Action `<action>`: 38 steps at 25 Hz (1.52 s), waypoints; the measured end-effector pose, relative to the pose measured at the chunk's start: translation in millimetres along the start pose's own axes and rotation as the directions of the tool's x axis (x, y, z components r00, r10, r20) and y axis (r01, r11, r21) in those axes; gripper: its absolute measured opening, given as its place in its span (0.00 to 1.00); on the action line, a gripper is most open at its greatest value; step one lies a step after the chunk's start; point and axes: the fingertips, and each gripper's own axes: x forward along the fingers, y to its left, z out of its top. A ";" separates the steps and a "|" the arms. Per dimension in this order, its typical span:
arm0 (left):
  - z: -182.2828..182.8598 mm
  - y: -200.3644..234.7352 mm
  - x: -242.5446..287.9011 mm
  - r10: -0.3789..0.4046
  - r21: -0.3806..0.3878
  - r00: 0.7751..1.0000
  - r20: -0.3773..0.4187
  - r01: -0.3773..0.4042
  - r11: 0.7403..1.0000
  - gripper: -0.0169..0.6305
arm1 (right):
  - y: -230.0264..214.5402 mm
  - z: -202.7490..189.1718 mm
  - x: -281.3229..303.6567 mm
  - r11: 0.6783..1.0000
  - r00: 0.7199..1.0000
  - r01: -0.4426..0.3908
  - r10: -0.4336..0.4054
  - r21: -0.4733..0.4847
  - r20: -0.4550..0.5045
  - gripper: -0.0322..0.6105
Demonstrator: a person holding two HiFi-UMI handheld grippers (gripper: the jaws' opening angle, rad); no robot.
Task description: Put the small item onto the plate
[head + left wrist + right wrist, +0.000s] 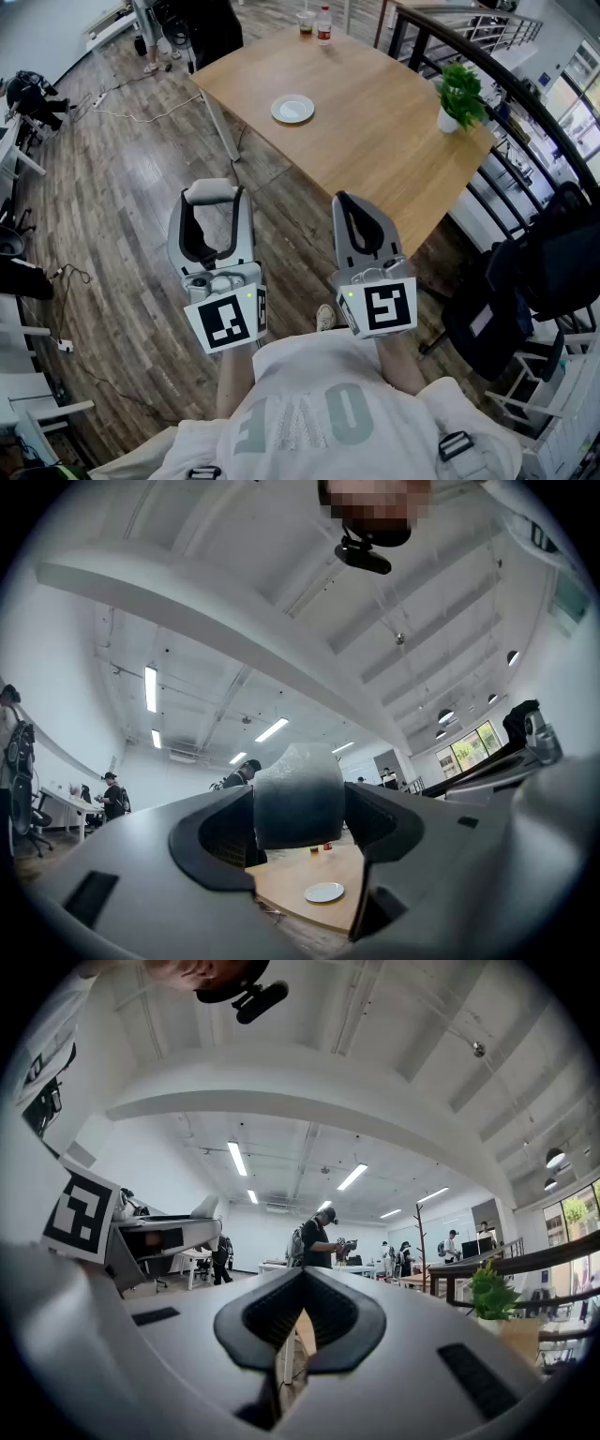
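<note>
A small white-and-grey item (210, 193) sits between the jaws of my left gripper (212, 202), which is shut on it with the jaws wide apart. In the left gripper view the small item (298, 799) fills the gap of the left gripper (298, 810) and touches both pads. The white plate (292, 109) lies on the wooden table (375, 141), well ahead of both grippers; the plate (324, 892) also shows below the item. My right gripper (349, 204) is shut and holds nothing; in its own view the right gripper (302, 1275) has its pads together.
A potted plant (459, 94) stands at the table's right corner. A bottle (323, 25) and a cup (306, 22) stand at the far edge. A dark railing (525, 112) runs along the right, with a black chair (548, 267) below it. Cables (112, 103) lie on the wood floor.
</note>
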 end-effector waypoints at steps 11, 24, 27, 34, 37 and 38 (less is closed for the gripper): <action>-11.7 -1.1 12.3 0.022 0.022 0.999 -0.028 -0.022 1.000 0.50 | -10.2 -12.9 11.8 0.999 1.000 -0.021 0.021 0.027 -0.022 0.08; -21.1 -3.7 36.5 0.054 0.020 0.997 -0.046 -0.053 0.998 0.50 | -39.7 -25.3 29.8 0.989 0.999 -0.053 0.051 0.138 0.018 0.08; -29.7 -7.1 41.4 0.051 0.010 0.997 -0.054 -0.050 0.999 0.50 | -44.3 -32.3 35.4 0.987 0.998 -0.061 0.060 0.147 0.013 0.08; -67.7 8.1 89.8 0.012 -0.049 0.998 -0.065 -0.015 0.999 0.50 | -40.4 -44.6 84.3 0.992 0.997 -0.081 0.081 0.100 0.003 0.08; -80.8 16.2 123.2 -0.012 -0.058 0.998 -0.055 0.009 0.998 0.50 | -46.8 -51.8 118.4 0.994 0.998 -0.066 0.067 0.092 -0.009 0.08; -84.0 20.4 134.2 -0.019 -0.056 0.999 -0.049 0.016 0.998 0.50 | -48.1 -51.7 131.0 0.994 0.998 -0.063 0.064 0.091 -0.002 0.08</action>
